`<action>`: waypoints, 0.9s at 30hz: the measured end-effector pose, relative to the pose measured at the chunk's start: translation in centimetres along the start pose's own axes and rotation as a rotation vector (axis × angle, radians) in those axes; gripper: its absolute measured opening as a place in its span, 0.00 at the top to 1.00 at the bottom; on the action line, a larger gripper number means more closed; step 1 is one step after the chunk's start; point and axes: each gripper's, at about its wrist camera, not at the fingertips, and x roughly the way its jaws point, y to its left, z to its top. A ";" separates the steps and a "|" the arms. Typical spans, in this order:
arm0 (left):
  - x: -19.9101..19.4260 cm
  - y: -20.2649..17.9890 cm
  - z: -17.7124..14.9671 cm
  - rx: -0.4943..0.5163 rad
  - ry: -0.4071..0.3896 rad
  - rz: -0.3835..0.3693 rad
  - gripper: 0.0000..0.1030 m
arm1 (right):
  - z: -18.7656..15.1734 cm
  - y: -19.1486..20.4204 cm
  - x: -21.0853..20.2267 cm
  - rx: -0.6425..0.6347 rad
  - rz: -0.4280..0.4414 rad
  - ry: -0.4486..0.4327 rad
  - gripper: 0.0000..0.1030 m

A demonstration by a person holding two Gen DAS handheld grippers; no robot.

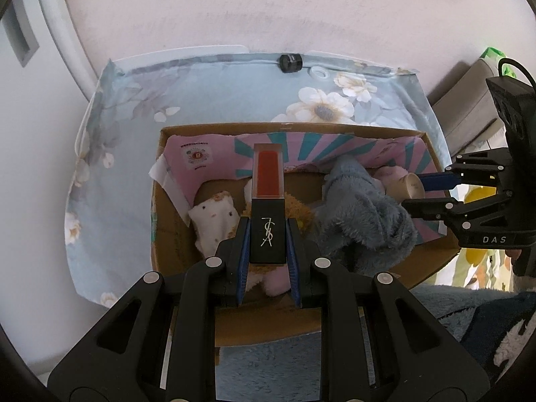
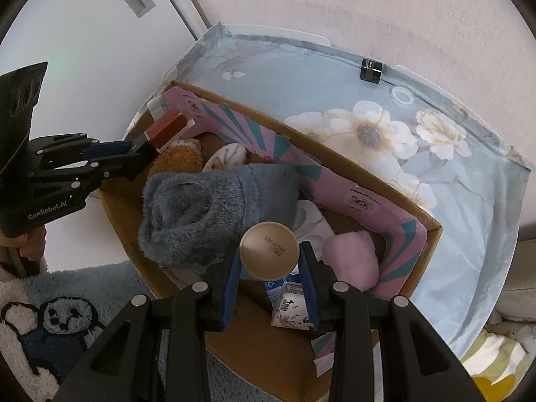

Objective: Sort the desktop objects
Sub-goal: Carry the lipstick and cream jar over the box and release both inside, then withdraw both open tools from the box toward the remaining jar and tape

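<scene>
"DAS", "GenRobot.AI" on claws [image 1: 432,197]

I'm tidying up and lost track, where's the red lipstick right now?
The lipstick is clamped in the left gripper, held over the left part of the cardboard box, above the brown plush.

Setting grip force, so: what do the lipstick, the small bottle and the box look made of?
Lipstick: hard glossy plastic, black cap, clear end showing red.
Small bottle: smooth beige plastic, probably; a date code is printed on its flat base.
Box: matte brown cardboard, with raw-cut edges.
</scene>
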 end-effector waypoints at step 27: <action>-2.6 -0.4 2.4 0.047 -0.109 -0.052 0.01 | 1.0 -0.9 -1.9 0.035 -0.107 -0.063 0.26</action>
